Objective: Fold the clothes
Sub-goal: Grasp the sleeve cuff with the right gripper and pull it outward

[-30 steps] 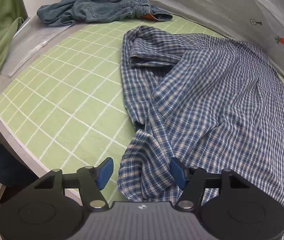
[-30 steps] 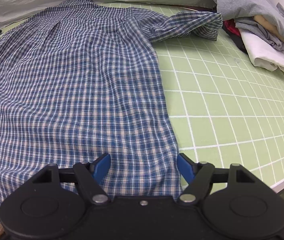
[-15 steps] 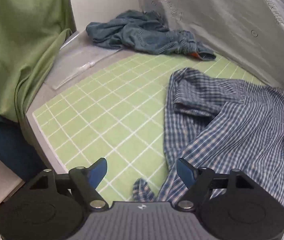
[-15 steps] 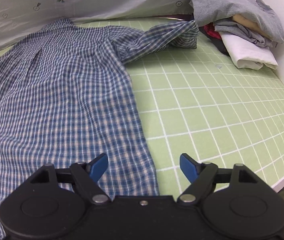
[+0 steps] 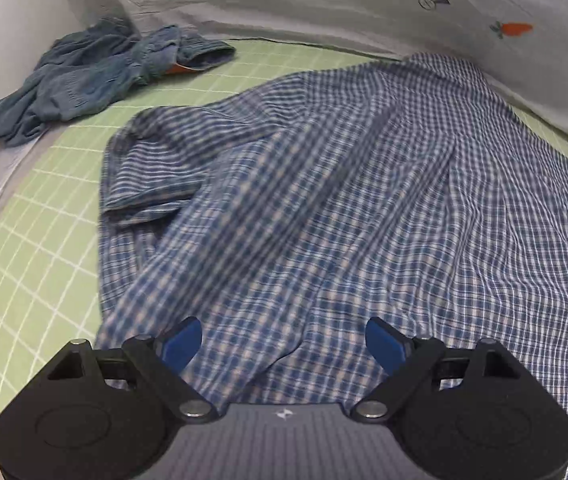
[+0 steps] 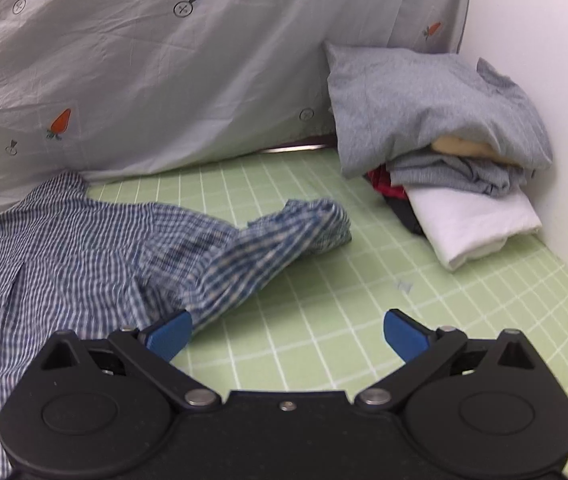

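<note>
1. Our plaid shirt (image 5: 364,200) lies spread on the green grid mat (image 5: 31,240), unfolded, its sleeves rumpled.
2. Left gripper (image 5: 284,344) hovers over the shirt's hem, jaws released; right gripper (image 6: 288,330) beside its sleeve (image 6: 284,236), jaws released.
3. Beyond the shirt, a folded stack (image 6: 464,184) and crumpled jeans (image 5: 95,76) wait.

Blue plaid shirt (image 5: 364,200) spread rumpled on green grid mat, sleeve (image 6: 279,240) bunched

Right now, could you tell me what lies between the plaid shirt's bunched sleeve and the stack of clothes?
Only bare green grid mat separates the sleeve from the stack, in the right wrist view.
</note>
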`<state>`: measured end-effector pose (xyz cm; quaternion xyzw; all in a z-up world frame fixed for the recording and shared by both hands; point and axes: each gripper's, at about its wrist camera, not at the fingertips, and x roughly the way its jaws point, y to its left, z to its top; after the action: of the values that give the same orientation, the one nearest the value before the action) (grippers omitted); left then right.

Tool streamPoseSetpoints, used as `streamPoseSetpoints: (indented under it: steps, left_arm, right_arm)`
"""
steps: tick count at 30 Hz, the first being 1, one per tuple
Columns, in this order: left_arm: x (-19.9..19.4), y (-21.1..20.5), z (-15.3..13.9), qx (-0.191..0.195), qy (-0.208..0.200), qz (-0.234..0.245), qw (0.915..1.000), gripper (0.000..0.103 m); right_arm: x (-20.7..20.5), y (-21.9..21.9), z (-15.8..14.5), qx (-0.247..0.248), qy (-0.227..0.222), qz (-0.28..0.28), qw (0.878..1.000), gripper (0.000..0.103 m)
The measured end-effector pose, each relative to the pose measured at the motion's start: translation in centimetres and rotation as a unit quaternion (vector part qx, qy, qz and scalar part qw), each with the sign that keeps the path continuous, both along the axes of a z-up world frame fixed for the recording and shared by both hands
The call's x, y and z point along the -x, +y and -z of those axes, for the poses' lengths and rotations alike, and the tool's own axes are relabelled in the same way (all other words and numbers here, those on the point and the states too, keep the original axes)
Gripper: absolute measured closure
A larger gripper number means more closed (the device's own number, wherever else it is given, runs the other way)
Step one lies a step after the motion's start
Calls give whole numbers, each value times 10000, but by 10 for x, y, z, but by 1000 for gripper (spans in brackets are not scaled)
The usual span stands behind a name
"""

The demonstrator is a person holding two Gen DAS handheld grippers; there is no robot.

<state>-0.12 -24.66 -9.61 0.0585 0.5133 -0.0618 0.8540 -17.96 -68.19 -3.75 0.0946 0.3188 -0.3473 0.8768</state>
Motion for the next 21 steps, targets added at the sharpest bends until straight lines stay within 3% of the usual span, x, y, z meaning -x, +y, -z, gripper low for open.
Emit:
streamPoseSetpoints:
  steps: [4,8,10,14,15,17,18,21]
  left_arm:
    - [-25,-33,20,-200,286,359,9987,14]
    - [-43,-45,34,-148,611,137,9979,14]
    - [-47,-49,39,-19,766,0,9971,10]
    - [-45,-57,42,-53,724,-35,9974,7]
    - [-44,-58,43,-43,738,-80,9972,5]
    - [-43,-59,45,-31,761,-159,9970,2]
    - [-42,-60,46,-33,769,-177,9969,1]
    - [-42,-61,47,-35,794,-206,9966,0]
  right_arm:
    - [-40,-34,-10,550,11,-7,9985,0]
    - [-87,-68,-3,707,309,-138,9969,1]
    - [-105,-83,12,622,674,-293,9954,14]
    - [-120,-95,47,408,1403,-500,9880,29]
    - [-120,-96,54,445,1563,-507,9854,40]
    - [-112,-99,62,458,1648,-389,9845,74]
    - [-104,-102,62,420,1550,-250,9867,98]
    - [-53,-113,53,-30,660,746,9950,101]
